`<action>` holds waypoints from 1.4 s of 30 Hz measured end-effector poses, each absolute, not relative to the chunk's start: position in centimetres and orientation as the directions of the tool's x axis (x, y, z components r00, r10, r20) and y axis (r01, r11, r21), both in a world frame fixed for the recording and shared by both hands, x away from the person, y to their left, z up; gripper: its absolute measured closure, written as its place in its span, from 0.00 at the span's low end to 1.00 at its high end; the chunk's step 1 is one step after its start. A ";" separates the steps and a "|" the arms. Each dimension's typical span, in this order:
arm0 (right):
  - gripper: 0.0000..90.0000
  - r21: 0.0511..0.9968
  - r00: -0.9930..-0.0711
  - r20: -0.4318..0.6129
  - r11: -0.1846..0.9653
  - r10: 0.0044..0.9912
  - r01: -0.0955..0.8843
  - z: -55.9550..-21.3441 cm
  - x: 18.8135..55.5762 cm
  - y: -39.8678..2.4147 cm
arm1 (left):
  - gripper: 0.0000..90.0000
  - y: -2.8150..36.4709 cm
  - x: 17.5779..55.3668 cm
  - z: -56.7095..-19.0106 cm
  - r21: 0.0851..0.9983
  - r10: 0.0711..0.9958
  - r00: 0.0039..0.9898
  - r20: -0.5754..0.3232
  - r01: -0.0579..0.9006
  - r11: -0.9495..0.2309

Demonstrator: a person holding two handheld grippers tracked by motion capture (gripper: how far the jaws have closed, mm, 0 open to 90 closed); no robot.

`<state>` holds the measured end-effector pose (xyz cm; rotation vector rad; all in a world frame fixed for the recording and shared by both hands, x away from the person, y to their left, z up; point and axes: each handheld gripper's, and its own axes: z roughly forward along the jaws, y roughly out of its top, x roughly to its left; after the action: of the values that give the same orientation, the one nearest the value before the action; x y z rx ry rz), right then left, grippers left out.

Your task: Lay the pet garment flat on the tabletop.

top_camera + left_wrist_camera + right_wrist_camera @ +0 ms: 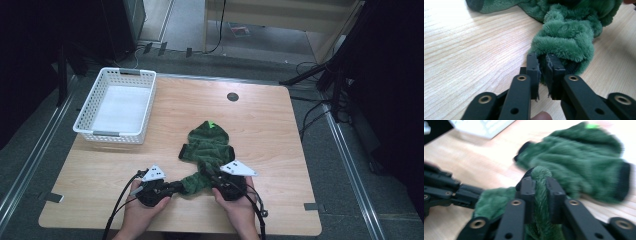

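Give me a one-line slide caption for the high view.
Both hand-held grippers, left gripper and right gripper, clamp the near edge of a green fleece garment on a wooden table, white basket far-left.

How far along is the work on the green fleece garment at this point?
Early. Done: both grippers have a hold, the left gripper shut on the near edge of the green fleece garment, the right gripper shut on a bunched fold beside it. In hand: the near end is gathered between them; the hooded end lies flat on the table. Left: folding probably; the white basket has no garment in it.
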<state>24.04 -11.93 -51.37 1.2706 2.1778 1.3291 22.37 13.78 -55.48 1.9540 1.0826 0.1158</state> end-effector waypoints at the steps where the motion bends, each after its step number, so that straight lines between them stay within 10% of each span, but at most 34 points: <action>1: 0.91 0.831 -0.545 0.189 0.162 0.817 0.532 -51.2 23.9 -12.8 | 0.93 13.8 22.4 -55.5 0.728 0.726 0.617 -0.304 0.642 -0.241; 10: 0.75 0.794 -0.366 0.301 -0.019 0.881 0.608 -51.5 21.4 -19.8 | 0.92 13.9 22.4 -55.5 0.726 0.726 0.613 -0.312 0.647 -0.234; 16: 0.55 0.838 -0.285 0.294 -0.103 0.912 0.536 -50.8 19.9 -22.9 | 0.72 14.9 22.3 -54.6 0.766 0.723 0.603 -0.336 0.622 -0.163; 23: 0.54 0.839 -0.418 0.237 0.032 0.877 0.543 -51.6 21.3 -20.0 | 0.55 13.6 22.8 -54.6 0.752 0.709 0.617 -0.342 0.632 -0.187; 28: 0.68 0.778 -0.466 0.213 0.140 0.859 0.613 -53.3 22.1 -17.6 | 0.98 13.3 22.8 -54.9 0.731 0.730 0.628 -0.268 0.627 -0.271; 37: 0.76 0.735 -0.408 0.273 0.084 0.871 0.672 -54.6 22.0 -19.7 | 1.00 15.8 23.5 -54.8 0.722 0.798 0.547 -0.254 0.656 -0.220; 42: 0.68 0.771 -0.451 0.288 0.075 0.845 0.632 -53.9 21.7 -19.4 | 0.69 15.3 22.6 -52.9 0.779 0.719 0.603 -0.347 0.612 -0.137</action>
<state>21.68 -19.41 -53.86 1.4933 2.1159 1.3143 22.58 15.26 -52.89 1.8296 1.0766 0.1338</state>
